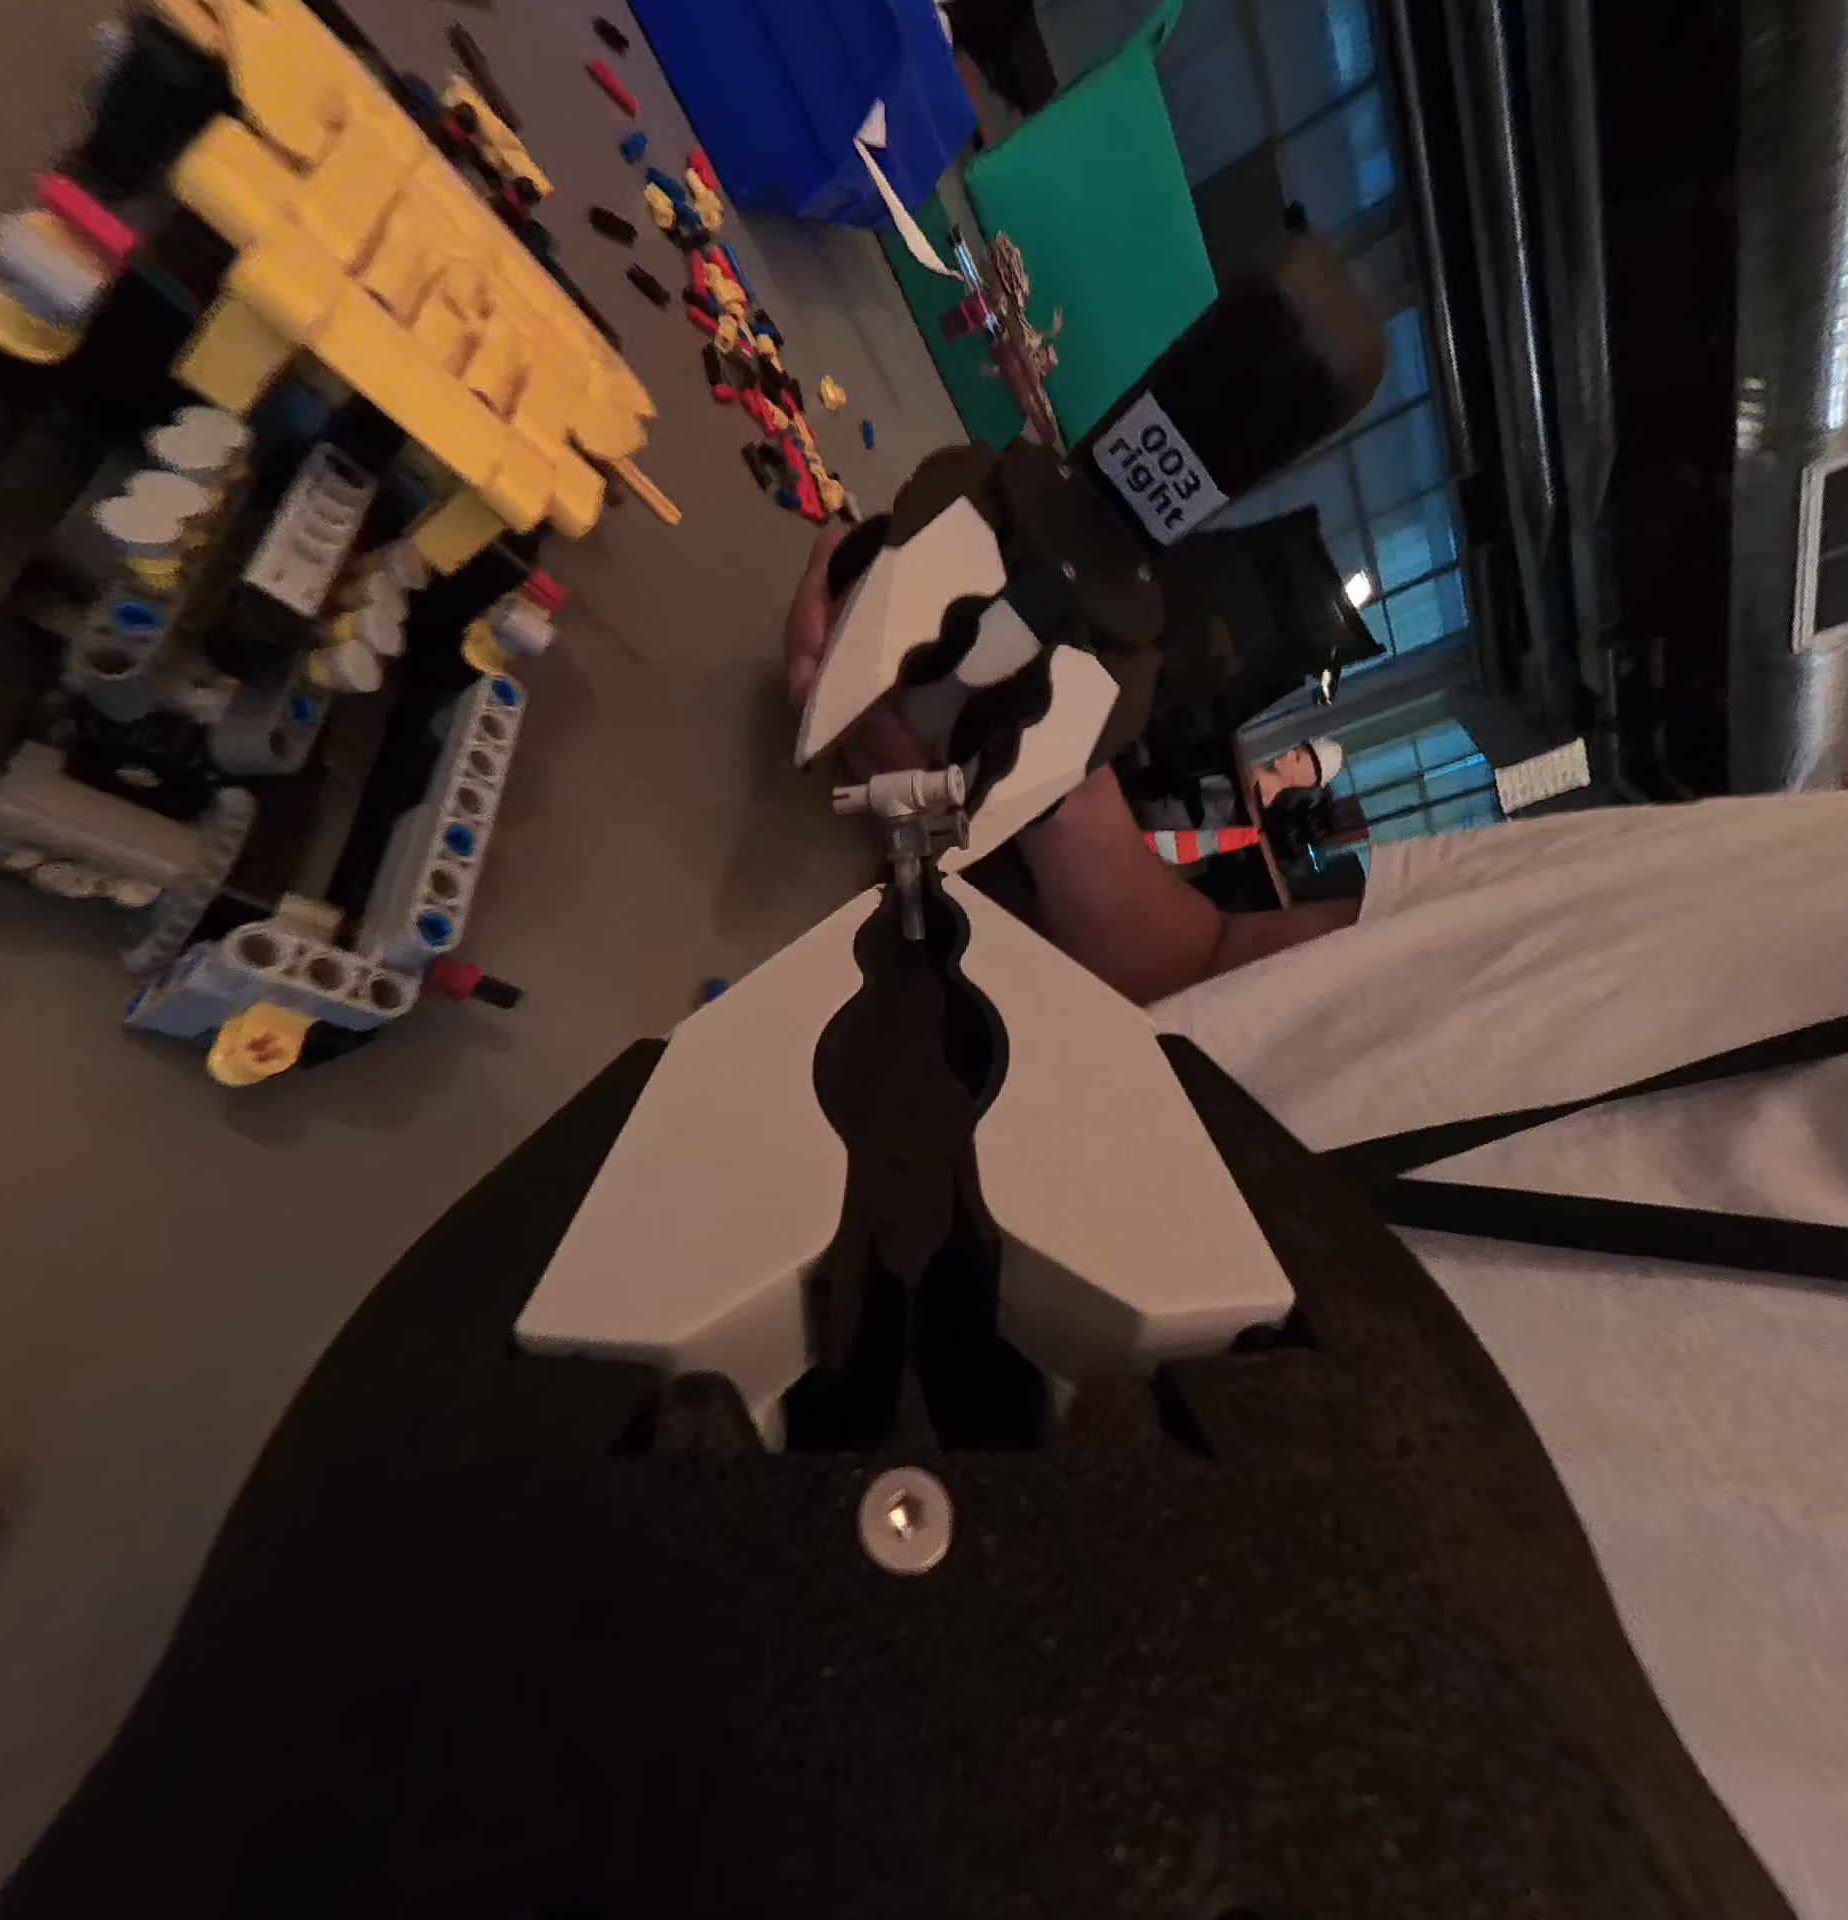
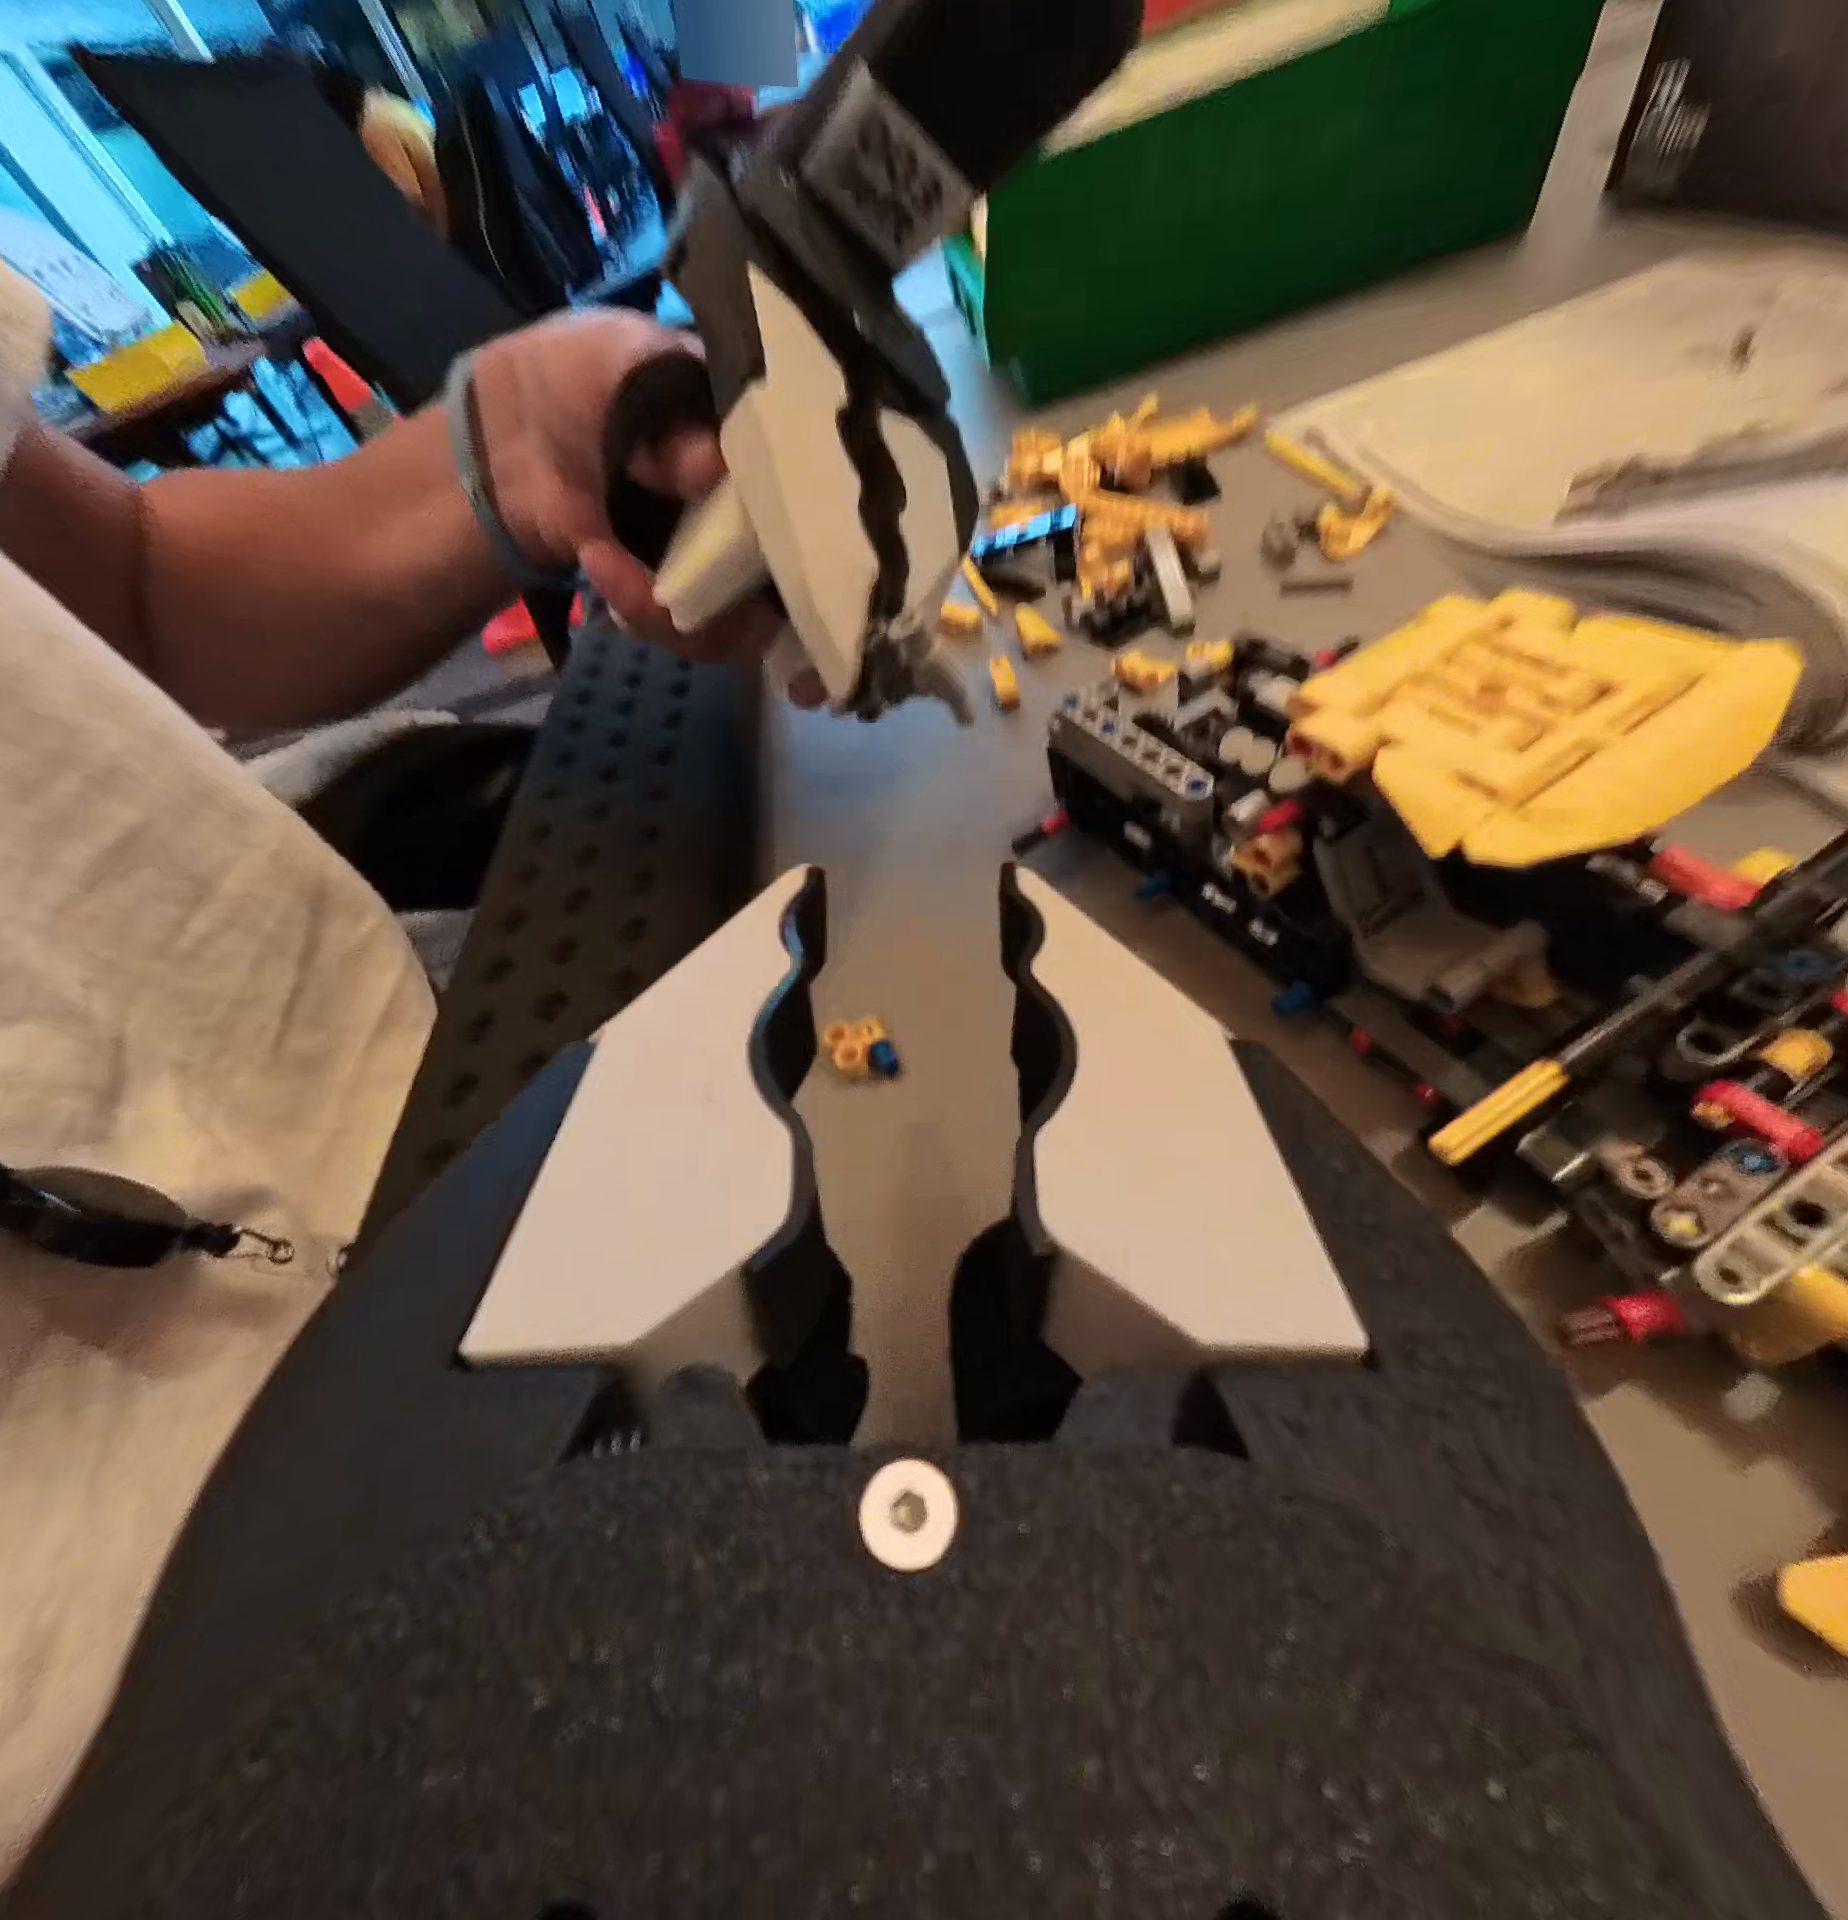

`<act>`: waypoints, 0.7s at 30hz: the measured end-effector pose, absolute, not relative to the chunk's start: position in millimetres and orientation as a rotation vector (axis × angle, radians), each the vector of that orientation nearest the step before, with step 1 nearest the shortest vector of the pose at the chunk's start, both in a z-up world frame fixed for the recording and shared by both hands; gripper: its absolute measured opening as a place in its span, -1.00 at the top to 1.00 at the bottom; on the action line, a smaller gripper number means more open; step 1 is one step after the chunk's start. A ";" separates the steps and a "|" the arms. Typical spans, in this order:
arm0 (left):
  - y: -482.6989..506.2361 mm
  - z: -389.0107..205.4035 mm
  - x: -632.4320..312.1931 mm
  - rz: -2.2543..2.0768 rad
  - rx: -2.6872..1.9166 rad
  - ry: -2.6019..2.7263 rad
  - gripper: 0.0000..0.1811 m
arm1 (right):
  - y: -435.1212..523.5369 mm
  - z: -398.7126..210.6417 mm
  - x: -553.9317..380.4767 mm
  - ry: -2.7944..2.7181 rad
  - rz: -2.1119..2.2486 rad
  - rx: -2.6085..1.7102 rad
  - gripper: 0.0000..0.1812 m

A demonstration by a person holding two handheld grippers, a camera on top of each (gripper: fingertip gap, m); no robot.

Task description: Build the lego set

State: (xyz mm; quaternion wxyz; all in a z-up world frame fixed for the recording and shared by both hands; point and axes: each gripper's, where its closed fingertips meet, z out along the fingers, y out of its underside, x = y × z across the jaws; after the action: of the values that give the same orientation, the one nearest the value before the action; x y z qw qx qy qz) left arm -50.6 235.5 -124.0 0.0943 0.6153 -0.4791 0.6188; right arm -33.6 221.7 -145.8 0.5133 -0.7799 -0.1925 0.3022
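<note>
Left gripper (image 1: pixel 912 896): jaws closed on the stem of a small grey connector piece (image 1: pixel 904 805), held in the air above the table (image 1: pixel 629 831). Right gripper (image 2: pixel 912 894): jaws parted, nothing between them, fingertips just beyond the grey piece in the left wrist view. Partly built yellow and black lego model (image 2: pixel 1419 831): on the table, right of the open gripper. Loose pieces (image 2: pixel 1107 520): scattered pile beyond the model, near a green bin (image 2: pixel 1263 229). Small yellow piece (image 2: pixel 860 1044): on the table below the open jaws.

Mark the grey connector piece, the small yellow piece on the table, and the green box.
grey connector piece (image 1: pixel 904 805): left wrist view, crossbar.
small yellow piece (image 2: pixel 855 1042): right wrist view, top.
green box (image 2: pixel 1263 239): right wrist view, front wall.
</note>
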 end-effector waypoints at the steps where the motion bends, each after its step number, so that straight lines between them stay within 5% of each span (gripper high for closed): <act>1: 230.7 -120.8 -51.2 1.836 1.788 -1.431 0.96 | 222.5 -139.6 -32.2 -0.472 0.696 -1.832 0.62; 14: 198.6 -104.9 -56.1 1.828 1.529 -1.399 0.96 | 205.9 -107.7 -55.7 -0.597 0.779 -1.606 0.66; 21: 213.2 -132.6 -48.0 1.661 1.795 -1.980 0.96 | 211.1 -118.6 -47.0 -0.515 0.831 -1.699 0.58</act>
State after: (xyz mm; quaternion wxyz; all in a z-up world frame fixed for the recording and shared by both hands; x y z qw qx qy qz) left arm -48.0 213.2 -132.6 -0.0024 0.5704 -0.6293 0.5279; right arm -47.0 211.1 -118.6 0.5568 -0.7199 -0.2182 0.3522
